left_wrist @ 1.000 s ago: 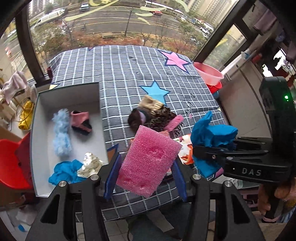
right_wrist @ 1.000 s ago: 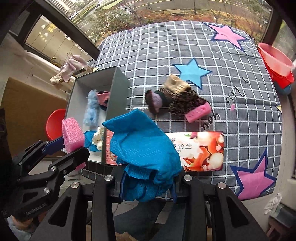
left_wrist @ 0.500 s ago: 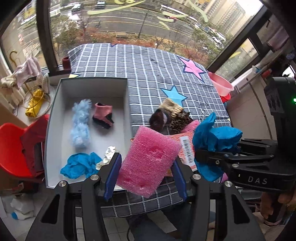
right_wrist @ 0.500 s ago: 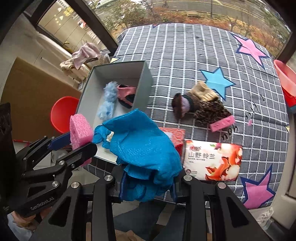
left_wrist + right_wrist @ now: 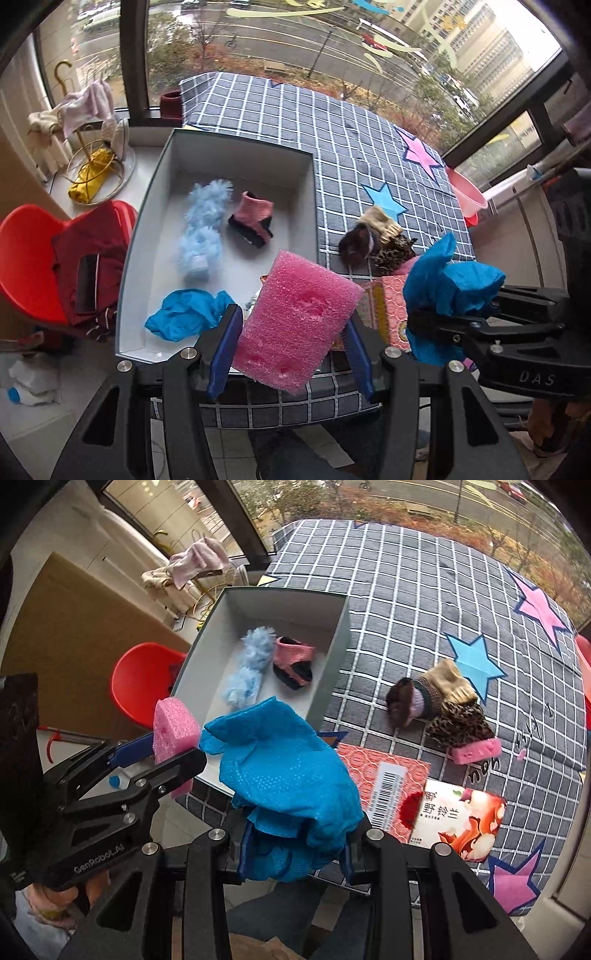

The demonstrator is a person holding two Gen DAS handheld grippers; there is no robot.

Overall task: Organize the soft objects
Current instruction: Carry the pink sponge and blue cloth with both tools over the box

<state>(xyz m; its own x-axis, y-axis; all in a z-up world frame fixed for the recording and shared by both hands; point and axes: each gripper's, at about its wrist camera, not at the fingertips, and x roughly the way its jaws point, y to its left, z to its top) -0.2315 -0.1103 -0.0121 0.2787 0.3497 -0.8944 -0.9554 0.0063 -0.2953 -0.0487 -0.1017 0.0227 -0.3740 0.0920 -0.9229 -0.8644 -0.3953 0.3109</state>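
Two soft things hang above the table's near edge, evidently bound for the grey box [image 5: 314, 206]: the left gripper [image 5: 291, 343] pinches a pink foam sponge [image 5: 295, 321], and the right gripper [image 5: 295, 845] clamps a blue glove [image 5: 288, 786].

**Soft daylight, strong fisheye bend**

Both wrist views are lit by flat, overcast daylight coming through the windows [image 5: 258, 44] beyond the checked worktop [image 5: 295, 122]. Shadows are weak and diffuse; the white box [image 5: 236, 155] shows only a faint grey shade along its inner walls. The sky patch at upper right in the left view is blown out. Straight lines bow hard toward the edges, and the corners fall to black vignette. Centres are sharp; the rims smear slightly.
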